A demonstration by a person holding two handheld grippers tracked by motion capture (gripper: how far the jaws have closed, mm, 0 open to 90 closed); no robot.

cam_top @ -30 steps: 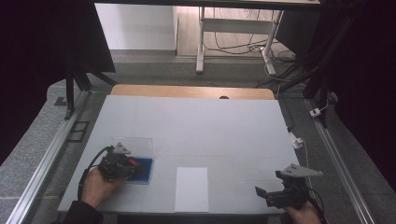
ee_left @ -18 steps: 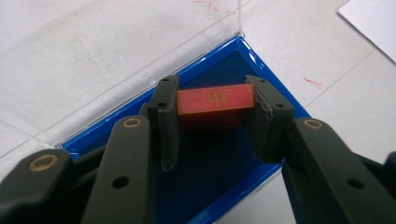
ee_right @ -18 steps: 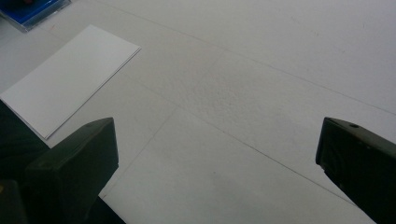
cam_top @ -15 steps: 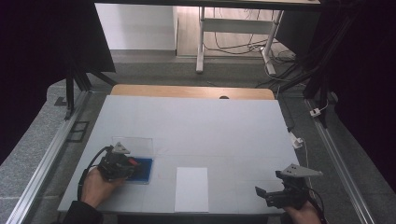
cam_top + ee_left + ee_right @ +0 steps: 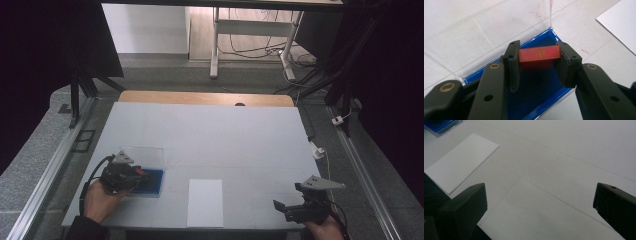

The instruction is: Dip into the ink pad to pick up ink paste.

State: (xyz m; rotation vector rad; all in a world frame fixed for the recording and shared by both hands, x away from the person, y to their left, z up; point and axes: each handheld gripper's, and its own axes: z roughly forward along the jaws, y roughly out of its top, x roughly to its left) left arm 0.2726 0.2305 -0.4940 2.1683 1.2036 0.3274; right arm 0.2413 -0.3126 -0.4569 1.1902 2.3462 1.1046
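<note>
A small red block with a gold mark on top sits in an open blue-lined box, whose clear lid is folded back flat on the table. My left gripper is shut on the red block, one jaw against each end. From above, the left gripper hovers over the blue box at the table's front left. My right gripper is at the front right, open and low over bare table, with nothing between its jaws.
A white sheet of paper lies flat near the front edge between the two grippers, also seen as a sheet of paper at upper left of the right gripper view. The white table ends in a wooden strip at the back.
</note>
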